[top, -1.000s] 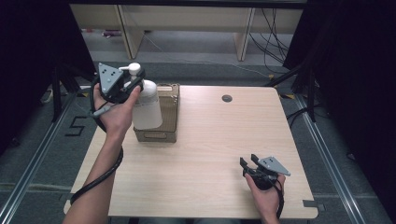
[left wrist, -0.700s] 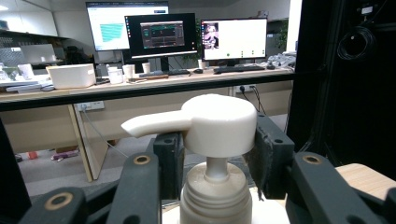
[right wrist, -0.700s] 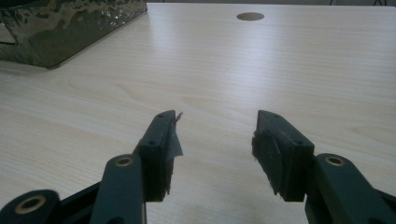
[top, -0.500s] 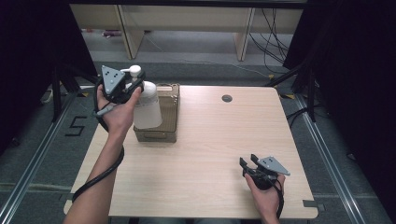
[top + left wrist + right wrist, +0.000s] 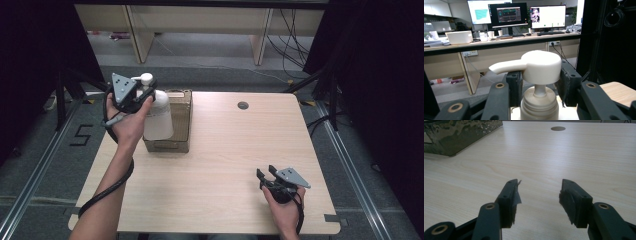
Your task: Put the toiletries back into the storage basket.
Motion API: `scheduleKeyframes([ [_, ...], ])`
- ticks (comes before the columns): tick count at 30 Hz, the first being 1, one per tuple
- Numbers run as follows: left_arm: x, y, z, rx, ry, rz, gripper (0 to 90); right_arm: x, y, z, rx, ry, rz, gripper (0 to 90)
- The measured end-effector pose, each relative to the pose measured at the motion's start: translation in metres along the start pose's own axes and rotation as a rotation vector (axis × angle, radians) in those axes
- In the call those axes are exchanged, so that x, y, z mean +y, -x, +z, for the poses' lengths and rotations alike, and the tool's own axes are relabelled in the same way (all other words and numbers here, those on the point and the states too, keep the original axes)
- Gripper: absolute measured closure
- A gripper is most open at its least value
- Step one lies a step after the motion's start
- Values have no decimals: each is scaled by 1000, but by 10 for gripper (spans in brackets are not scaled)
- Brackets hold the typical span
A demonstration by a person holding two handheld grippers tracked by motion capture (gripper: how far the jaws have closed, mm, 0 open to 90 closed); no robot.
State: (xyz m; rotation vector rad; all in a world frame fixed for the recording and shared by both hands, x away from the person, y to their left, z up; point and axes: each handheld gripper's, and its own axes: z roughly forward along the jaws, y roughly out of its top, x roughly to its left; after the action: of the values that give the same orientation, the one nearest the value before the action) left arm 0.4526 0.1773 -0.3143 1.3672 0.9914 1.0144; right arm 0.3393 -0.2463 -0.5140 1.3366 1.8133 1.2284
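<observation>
Clamped on the neck of the white pump bottle (image 5: 539, 100), my left gripper (image 5: 141, 93) has one pad on each side just under the pump head, whose spout points off to the left in the left gripper view. From above, the bottle (image 5: 159, 117) hangs upright in that grip over the near left edge of the cardboard box (image 5: 179, 120), its base low against the box's left wall; whether it touches the box I cannot tell. Compared with a second ago, the bottle and my left hand (image 5: 127, 125) sit a shade lower and closer to the box front, a small shift only, and the grip has not changed.

Over at the near right corner of the table (image 5: 225, 165), well apart from the box, my right gripper (image 5: 266, 174) rests with its jaws spread wide and nothing between them; bare wood shows in the gap in the right gripper view (image 5: 540, 195). It lies where it lay a second ago. Beyond the box, toward the far edge, the round grommet hole (image 5: 243, 105) sits in the tabletop.
</observation>
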Motion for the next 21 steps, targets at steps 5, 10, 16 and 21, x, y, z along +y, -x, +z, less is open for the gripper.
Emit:
scheduleKeyframes([
  [5,0,-1,0,2,-2,-2,593,0,0,1,5,3,1,490],
  [10,-1,0,0,-1,-11,3,593,0,0,1,5,2,2,490],
  [16,-4,0,2,0,-20,-4,593,0,-1,0,14,-8,23,490],
  [21,-7,-1,2,-5,-27,-3,593,0,0,0,10,-3,9,489],
])
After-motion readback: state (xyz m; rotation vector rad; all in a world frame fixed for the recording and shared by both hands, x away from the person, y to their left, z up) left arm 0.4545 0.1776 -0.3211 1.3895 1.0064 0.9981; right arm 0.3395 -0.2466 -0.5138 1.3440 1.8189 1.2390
